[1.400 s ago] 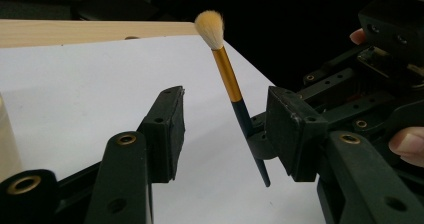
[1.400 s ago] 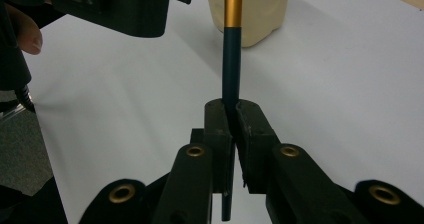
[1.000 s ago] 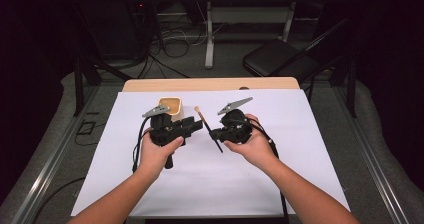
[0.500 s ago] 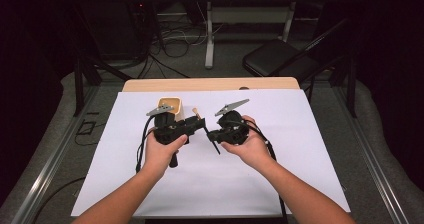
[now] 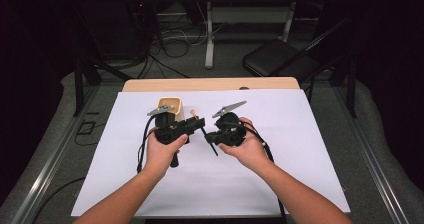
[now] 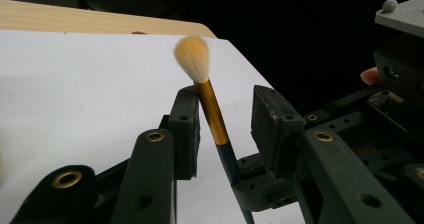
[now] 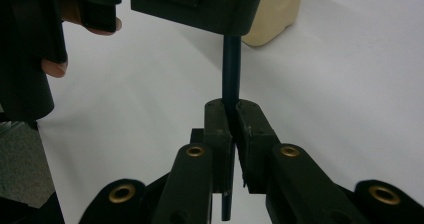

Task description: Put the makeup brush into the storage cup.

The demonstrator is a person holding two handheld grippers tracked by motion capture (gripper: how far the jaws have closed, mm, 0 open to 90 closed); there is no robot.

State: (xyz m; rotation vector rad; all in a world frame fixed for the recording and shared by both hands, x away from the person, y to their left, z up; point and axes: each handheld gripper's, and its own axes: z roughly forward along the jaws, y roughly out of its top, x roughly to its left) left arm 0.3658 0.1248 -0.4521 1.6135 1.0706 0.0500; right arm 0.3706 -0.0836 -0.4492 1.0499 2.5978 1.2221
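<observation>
A brush [image 6: 212, 111] with a dark handle, gold ferrule and cream bristles stands tilted above the white sheet [image 5: 300, 134]. My right gripper [image 7: 232, 114] is shut on its dark handle [image 7: 231, 69]; in the high view this gripper [image 5: 209, 134] sits just right of centre. My left gripper [image 6: 230, 119] has the ferrule between its jaws, which have just been closing. One pad [image 6: 185, 124] is against the ferrule and the other pad [image 6: 275, 129] is still apart from it. In the high view the left gripper [image 5: 197, 124] points right, toward the right gripper.
A beige cup [image 5: 170, 109] stands on the sheet just behind the left gripper, also seen as the cup [image 7: 272, 14] in the right gripper view. The wooden table edge [image 5: 210, 84] lies beyond. A black chair [image 5: 280, 61] and cables are on the floor behind.
The two grippers have come closer together. The brush's upper end now sits between the left gripper's jaws, which have narrowed. The right gripper keeps its hold on the handle.
</observation>
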